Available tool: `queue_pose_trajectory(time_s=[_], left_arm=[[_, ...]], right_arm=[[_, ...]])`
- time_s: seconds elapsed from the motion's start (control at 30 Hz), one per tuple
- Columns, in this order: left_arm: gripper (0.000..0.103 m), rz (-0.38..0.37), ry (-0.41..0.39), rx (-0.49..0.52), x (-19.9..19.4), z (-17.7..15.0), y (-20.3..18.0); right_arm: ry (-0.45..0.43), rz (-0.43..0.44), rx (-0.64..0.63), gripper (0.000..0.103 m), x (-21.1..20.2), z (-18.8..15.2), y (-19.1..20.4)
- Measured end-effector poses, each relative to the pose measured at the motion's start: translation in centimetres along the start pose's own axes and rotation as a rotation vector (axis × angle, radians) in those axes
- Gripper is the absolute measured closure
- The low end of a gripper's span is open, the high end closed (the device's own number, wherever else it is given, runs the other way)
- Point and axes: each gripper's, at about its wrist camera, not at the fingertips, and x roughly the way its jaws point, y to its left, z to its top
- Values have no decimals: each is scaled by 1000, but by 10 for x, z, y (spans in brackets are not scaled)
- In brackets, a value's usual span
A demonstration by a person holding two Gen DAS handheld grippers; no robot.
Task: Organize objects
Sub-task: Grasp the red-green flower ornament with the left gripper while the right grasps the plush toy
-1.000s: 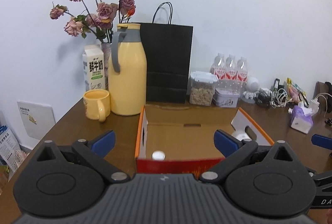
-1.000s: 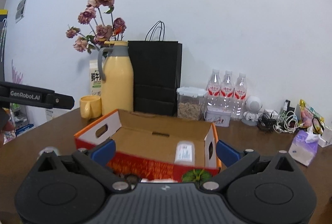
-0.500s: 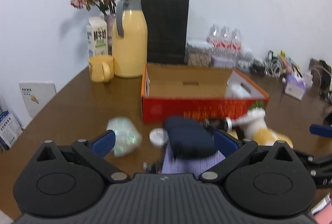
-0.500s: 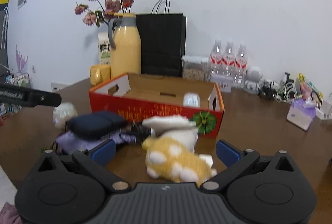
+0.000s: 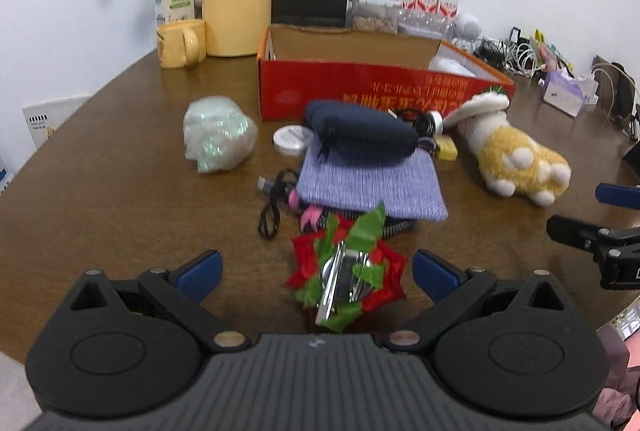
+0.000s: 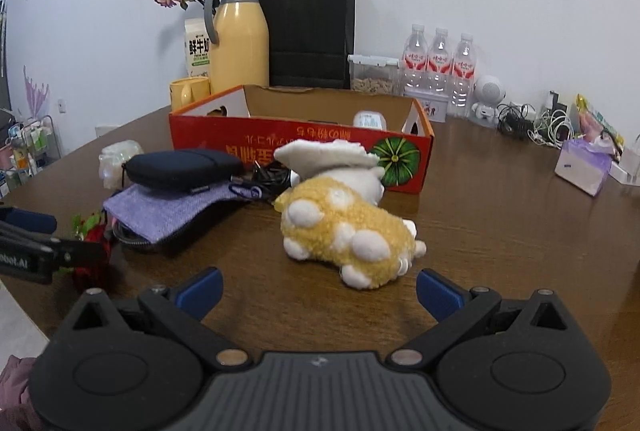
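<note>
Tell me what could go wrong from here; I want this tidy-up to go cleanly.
1. The dark blue case lies on the purple pouch, so pulling the pouch first could tip it off.
2. The black cable lies loose beside the pouch and may snag.
3. The open left gripper frames a red and green flower that could crush.

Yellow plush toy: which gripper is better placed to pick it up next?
Probably the right gripper. It is open, and the yellow plush toy lies directly ahead between its fingers. The left gripper, also open, faces the red-and-green decoration, with the toy off to its right.
</note>
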Motion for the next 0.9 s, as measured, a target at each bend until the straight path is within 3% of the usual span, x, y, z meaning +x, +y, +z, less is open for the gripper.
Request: queue_pose_trajectory(time_s=[0.23,0.33,0.5,0.57,0.9], left_arm=[[1,-2,-11,-9,3,-1,1],[7,-16,-19,2,4,-3,0],[52,-20,-8,1,7,-3,-1],[58,-40,-7,-2,5,-3,0],[65,-26,-65,-9,-15,2,8]], right_arm=[[14,0,3,0,4,-2,-1],[22,0,3,0,7,-2,-1],[31,2,0,0,9,-4,1],[34,0,1,0,10,-4,0],[40,-2,0,0,12,-5,2]])
